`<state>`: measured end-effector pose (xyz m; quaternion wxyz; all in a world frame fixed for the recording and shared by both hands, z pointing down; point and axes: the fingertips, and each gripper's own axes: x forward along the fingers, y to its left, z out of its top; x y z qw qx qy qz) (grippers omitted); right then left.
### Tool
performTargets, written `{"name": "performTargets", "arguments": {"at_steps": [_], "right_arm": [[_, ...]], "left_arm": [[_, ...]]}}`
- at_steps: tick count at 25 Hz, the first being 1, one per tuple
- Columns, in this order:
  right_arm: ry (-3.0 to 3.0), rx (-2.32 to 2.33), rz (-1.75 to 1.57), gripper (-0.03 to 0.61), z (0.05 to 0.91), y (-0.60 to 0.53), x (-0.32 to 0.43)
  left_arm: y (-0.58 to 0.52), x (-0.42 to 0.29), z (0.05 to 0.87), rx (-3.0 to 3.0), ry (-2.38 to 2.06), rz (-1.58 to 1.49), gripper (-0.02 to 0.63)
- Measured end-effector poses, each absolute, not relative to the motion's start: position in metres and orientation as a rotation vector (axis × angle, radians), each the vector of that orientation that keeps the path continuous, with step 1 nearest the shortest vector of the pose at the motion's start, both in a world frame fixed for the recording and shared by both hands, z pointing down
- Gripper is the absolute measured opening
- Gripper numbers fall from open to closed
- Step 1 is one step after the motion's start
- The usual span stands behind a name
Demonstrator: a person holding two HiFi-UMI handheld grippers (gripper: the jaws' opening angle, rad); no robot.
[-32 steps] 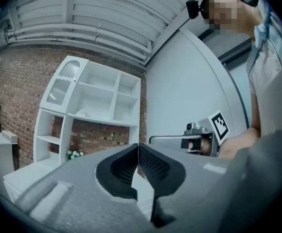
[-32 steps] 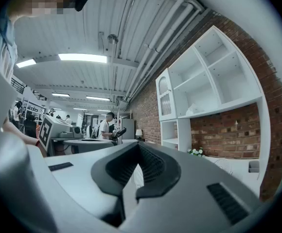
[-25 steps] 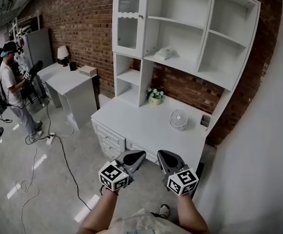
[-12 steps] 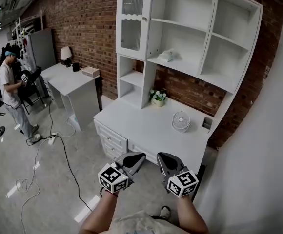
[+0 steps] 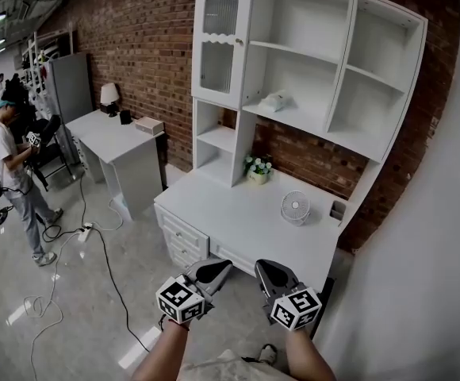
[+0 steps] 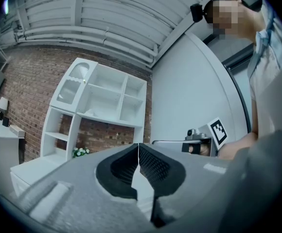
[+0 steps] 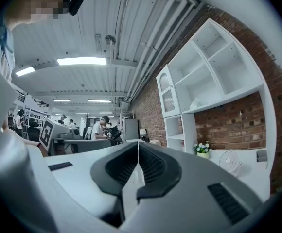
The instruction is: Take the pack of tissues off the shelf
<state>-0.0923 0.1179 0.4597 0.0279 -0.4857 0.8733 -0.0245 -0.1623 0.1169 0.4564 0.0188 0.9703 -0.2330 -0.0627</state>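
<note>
The pale pack of tissues (image 5: pixel 275 100) lies on the middle shelf of the white shelf unit (image 5: pixel 317 125) that stands on the white desk (image 5: pixel 246 213). It shows small in the left gripper view (image 6: pixel 92 113) and in the right gripper view (image 7: pixel 197 103). Both grippers hang low in front of me, well short of the desk. My left gripper (image 5: pixel 224 267) is shut and empty, its jaw tips meeting (image 6: pixel 138 145). My right gripper (image 5: pixel 263 266) is also shut with nothing in it (image 7: pixel 138 143).
A small white fan (image 5: pixel 295 208) and a flower pot (image 5: pixel 257 169) stand on the desk. A white wall (image 5: pixel 428 236) is close on the right. A second table (image 5: pixel 115 133) with a lamp stands to the left, cables (image 5: pixel 95 244) cross the floor, and a person (image 5: pixel 12 165) stands at far left.
The shelf unit and desk have shifted slightly right and up in the head view as I move. Both grippers have dropped a little lower in the frame. The person at left has stepped further left.
</note>
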Motion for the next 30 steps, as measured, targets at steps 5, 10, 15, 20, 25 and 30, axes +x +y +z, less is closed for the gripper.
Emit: {"name": "performTargets", "arguments": {"at_steps": [5,10,15,20,25,30], "right_arm": [[2.68,-1.526,-0.078,0.017,0.459,0.115,-0.088],[2.672,-1.544,-0.088,0.017,0.463,0.105,-0.076],[2.657,-1.522,-0.1,0.017,0.463,0.069,-0.061],[2.655,-1.48,-0.109,0.017,0.465,0.02,-0.05],[2.656,-1.464,-0.114,0.017,0.465,-0.029,-0.028],[2.647,-1.468,-0.111,0.017,0.458,-0.07,-0.002]], "left_arm": [[0.116,-0.158,0.459,3.006,-0.693,-0.207,0.009],[0.107,-0.15,0.466,2.994,-0.667,-0.218,0.009],[0.081,-0.135,0.469,2.992,-0.647,-0.204,0.009],[0.035,-0.114,0.471,3.0,-0.649,-0.163,0.009],[-0.017,-0.081,0.47,3.01,-0.632,-0.135,0.009],[-0.06,-0.052,0.464,3.007,-0.614,-0.148,0.009]]}}
